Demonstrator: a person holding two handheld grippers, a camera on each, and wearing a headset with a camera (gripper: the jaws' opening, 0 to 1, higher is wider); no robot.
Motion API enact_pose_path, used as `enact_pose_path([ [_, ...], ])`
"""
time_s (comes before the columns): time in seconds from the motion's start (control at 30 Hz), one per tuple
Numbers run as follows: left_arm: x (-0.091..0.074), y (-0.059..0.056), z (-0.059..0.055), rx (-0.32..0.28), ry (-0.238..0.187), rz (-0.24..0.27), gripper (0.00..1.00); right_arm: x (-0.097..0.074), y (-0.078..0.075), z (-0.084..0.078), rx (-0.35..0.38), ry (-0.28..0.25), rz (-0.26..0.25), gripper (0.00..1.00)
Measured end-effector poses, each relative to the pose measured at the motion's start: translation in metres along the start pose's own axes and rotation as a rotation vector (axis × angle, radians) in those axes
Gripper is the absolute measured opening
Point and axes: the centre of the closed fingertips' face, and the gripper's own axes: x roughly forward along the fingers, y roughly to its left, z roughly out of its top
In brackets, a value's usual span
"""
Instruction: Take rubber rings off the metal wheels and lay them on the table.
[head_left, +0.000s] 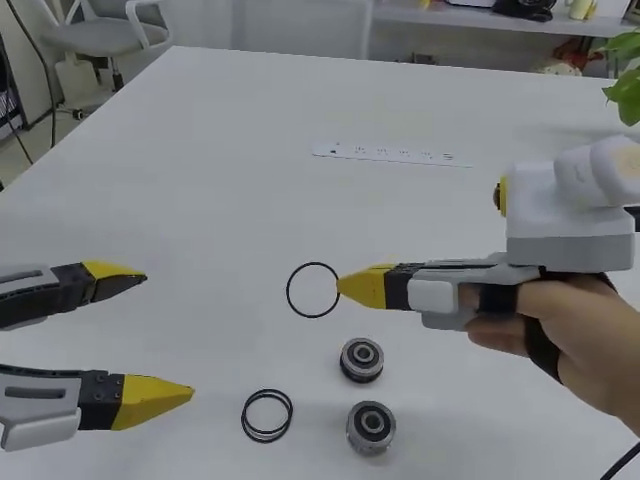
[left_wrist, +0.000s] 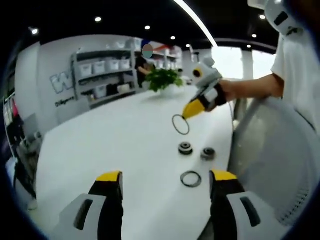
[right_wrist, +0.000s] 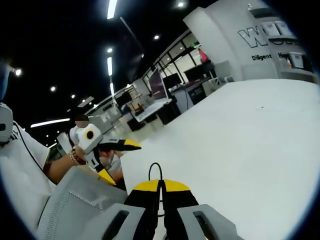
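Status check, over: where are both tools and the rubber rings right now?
Right tool shut on one rubber ring. Left tool open, holding nothing. Two rings flat on table by two metal wheels. Nothing blocking.

Bright, even light from ceiling strips (right_wrist: 111, 9); faint shadows on the white table (head_left: 250, 150); gripper views bend at edges.

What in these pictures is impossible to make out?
Head view: whether the wheels wear rings, too small to tell.
Head view: how many stacked rings lie there; they overlap.
Right gripper view: held ring mostly hidden behind the shut right gripper.
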Motion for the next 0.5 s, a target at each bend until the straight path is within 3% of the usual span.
enact_pose_path([
  [0.23, -0.001, -0.003, -0.016, -0.02, 0.03, 0.009, 0.71, 0.011, 0.005, -0.013, -0.015, 0.048, 0.017, 0.0],
  [0.5, 0.0, -0.007, -0.024, -0.047, 0.034, 0.011, 0.71, 0.022, 0.005, -0.031, -0.013, 0.107, 0.025, 0.0],
])
